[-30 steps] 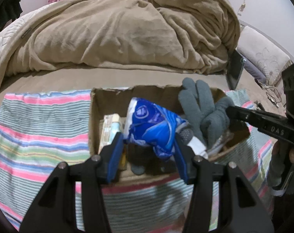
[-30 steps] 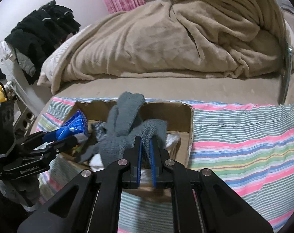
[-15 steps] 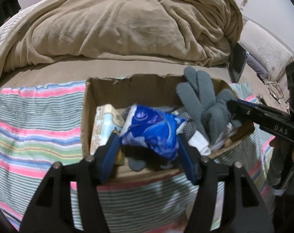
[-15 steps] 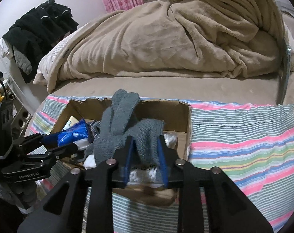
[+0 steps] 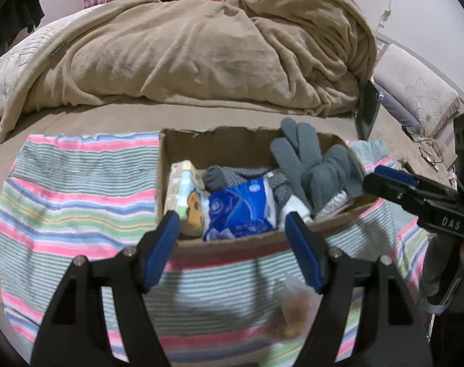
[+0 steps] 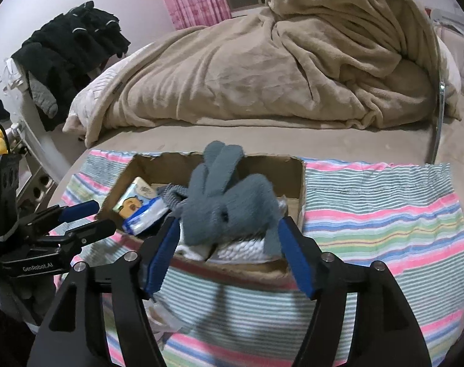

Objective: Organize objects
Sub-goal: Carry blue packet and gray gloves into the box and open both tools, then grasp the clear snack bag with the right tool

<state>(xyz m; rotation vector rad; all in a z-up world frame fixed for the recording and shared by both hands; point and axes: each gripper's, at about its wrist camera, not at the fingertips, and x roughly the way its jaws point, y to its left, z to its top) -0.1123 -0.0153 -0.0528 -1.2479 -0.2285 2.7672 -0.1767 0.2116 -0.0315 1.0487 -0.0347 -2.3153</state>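
Observation:
A cardboard box (image 5: 222,246) stands on a striped cloth (image 5: 79,202) on the bed. In it lie a blue packet (image 5: 241,211), a tissue pack with a cartoon face (image 5: 186,197) and grey gloves (image 5: 311,168). My left gripper (image 5: 232,238) is open and empty just in front of the box's near wall. My right gripper (image 6: 229,253) is open, with the grey gloves (image 6: 229,202) lying loose on the box's contents between and beyond its fingers. The box (image 6: 296,180) and blue packet (image 6: 146,215) also show in the right wrist view.
A heaped tan blanket (image 5: 201,49) fills the bed behind the box. A clear bag of brownish bits (image 5: 293,309) lies on the cloth in front of the box. Black clothes (image 6: 72,49) hang at the far left. A dark flat object (image 5: 368,108) leans at the right.
Both grippers opened and pulled back. The blue packet dropped from the left gripper into the box, and the grey gloves dropped from the right gripper onto the box's contents.

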